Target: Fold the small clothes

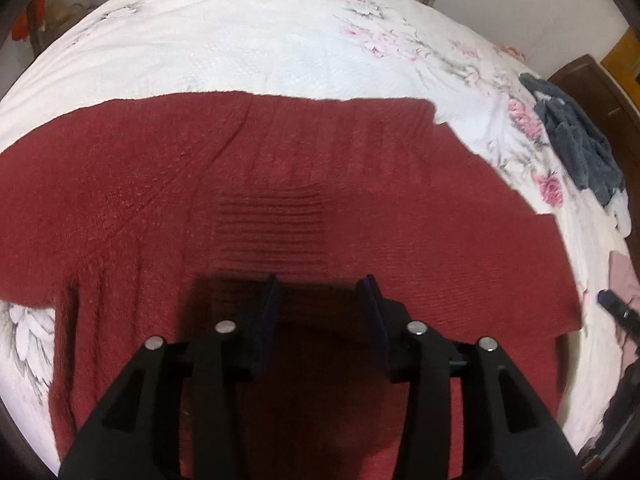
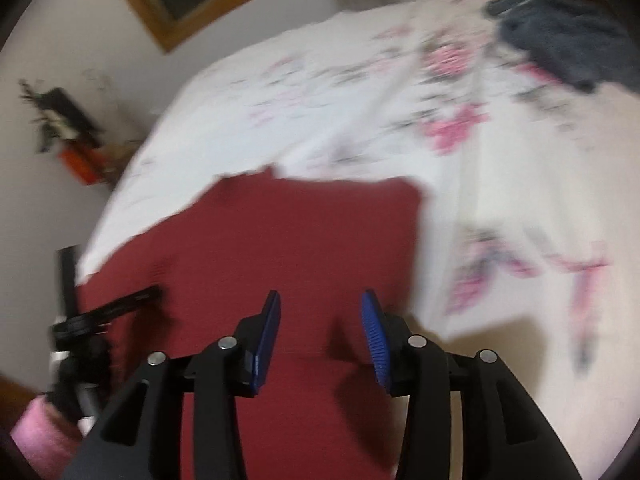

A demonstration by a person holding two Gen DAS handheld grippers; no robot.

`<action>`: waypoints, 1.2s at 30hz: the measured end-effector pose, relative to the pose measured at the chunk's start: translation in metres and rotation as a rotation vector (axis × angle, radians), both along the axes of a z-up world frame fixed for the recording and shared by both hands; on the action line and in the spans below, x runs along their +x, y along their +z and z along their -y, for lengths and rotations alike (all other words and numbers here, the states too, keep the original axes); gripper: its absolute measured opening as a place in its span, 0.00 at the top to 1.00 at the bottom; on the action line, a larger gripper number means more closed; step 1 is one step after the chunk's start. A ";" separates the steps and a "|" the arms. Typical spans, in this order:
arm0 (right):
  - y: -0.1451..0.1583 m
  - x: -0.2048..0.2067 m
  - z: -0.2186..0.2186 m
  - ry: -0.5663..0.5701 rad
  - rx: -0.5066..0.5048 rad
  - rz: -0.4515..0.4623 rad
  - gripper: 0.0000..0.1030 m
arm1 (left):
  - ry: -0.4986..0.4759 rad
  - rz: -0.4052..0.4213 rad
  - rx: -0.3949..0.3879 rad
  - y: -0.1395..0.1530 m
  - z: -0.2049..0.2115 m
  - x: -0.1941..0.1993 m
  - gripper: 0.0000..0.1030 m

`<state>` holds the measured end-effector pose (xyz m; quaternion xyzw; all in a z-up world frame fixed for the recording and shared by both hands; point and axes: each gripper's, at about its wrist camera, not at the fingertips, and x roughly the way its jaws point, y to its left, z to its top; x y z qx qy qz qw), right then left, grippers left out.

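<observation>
The left gripper (image 1: 322, 300) has its fingers apart, low over the red sweater (image 1: 280, 184). The right gripper (image 2: 320, 316) has its fingers apart too. The sweater lies flat on the flowery bed (image 1: 240, 40). A dark grey cloth (image 1: 576, 136) sits far right.

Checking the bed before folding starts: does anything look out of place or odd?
Only the dark grey garment, crumpled in a heap near the bed's far right edge, unlike the red sweater spread flat. Nothing looks spilled or damaged.
</observation>
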<state>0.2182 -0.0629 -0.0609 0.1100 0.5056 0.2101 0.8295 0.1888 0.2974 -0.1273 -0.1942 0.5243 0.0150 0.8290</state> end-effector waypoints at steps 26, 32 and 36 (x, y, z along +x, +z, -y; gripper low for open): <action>-0.004 -0.025 -0.043 0.062 -0.003 -0.079 0.51 | 0.090 0.059 0.030 0.036 -0.080 -0.071 0.45; -0.009 -0.034 -0.090 0.154 -0.009 -0.098 0.48 | 0.263 0.019 0.061 0.033 -0.170 -0.133 0.43; -0.021 -0.038 -0.117 0.195 -0.022 -0.120 0.48 | 0.387 0.019 0.019 0.029 -0.225 -0.167 0.43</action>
